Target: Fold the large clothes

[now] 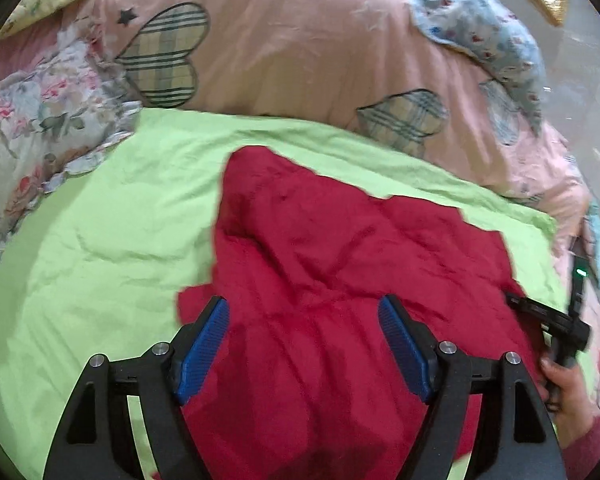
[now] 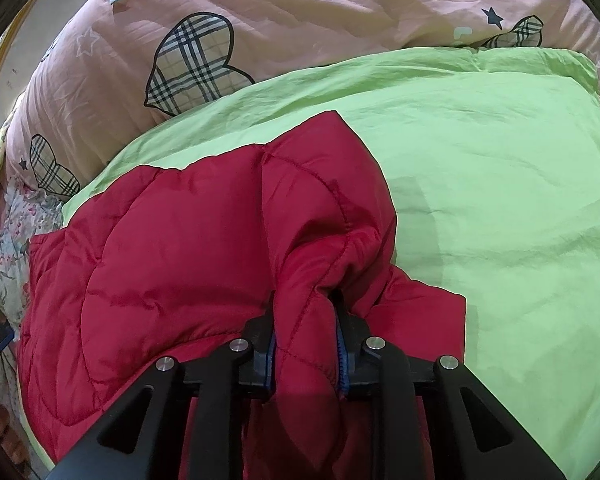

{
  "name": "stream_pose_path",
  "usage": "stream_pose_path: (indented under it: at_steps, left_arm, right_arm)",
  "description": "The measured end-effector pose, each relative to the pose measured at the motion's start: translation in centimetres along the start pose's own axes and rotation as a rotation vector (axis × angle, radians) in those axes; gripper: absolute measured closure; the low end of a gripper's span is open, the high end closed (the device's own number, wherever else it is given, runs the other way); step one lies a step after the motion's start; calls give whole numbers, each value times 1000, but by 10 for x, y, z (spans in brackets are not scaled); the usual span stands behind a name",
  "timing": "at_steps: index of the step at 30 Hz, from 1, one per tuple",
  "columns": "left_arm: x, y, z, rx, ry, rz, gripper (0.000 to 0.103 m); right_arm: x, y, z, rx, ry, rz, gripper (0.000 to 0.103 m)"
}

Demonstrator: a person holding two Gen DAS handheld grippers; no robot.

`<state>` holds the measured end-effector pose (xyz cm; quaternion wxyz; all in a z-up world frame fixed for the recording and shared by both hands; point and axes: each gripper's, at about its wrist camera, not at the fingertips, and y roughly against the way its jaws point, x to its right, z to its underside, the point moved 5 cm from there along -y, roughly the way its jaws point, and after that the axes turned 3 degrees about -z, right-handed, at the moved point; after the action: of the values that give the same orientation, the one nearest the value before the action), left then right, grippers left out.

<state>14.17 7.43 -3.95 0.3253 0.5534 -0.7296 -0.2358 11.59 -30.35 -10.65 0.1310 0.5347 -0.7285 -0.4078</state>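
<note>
**Meanwhile, one red jacket, two grippers**

Spread across a green sheet [image 1: 100, 220] on the bed lies a single quilted red jacket [image 1: 340, 260], backed by one pink duvet [image 1: 300, 40] printed with plaid hearts. The left gripper [image 1: 304, 344] hangs just above the jacket, its blue pads [image 1: 204, 348] spread wide with nothing between them. The right gripper [image 2: 306, 356] is pinched on a bunched fold of the jacket [image 2: 220, 240], the fabric rising up between its fingers. Only the left wrist view shows the person's right hand [image 1: 564, 384] on its black handle at the jacket's edge, plus a floral pillow [image 1: 32, 140]. Only the right wrist view shows the jacket's diamond stitching clearly.
</note>
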Motion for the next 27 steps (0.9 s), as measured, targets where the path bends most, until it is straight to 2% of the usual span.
stream_pose_path:
  at_steps: [6, 9, 15, 17, 19, 21, 23, 27]
  left_arm:
    - [47, 4, 24, -67, -115, 102, 26]
    - [55, -9, 33, -118, -148, 96, 26]
    - [54, -38, 43, -170, -198, 26, 24]
    - [50, -47, 39, -177, -171, 32, 24]
    - [50, -51, 36, -175, -157, 38, 24]
    - [51, -52, 36, -171, -162, 33, 24]
    - [52, -56, 37, -171, -168, 26, 24]
    - [52, -62, 38, -170, -156, 28, 23]
  right_arm:
    - [3, 2, 2, 15, -10, -9, 81]
    - [1, 4, 1, 10, 0, 1, 78]
    - [0, 27, 4, 38, -10, 7, 68]
    - [-1, 40, 5, 57, -6, 0, 52]
    - [-4, 60, 7, 98, 5, -13, 44]
    - [-13, 82, 9, 158, 34, -10, 44]
    - [-30, 96, 14, 183, 75, -43, 44]
    - [-68, 82, 26, 88, 192, -107, 40]
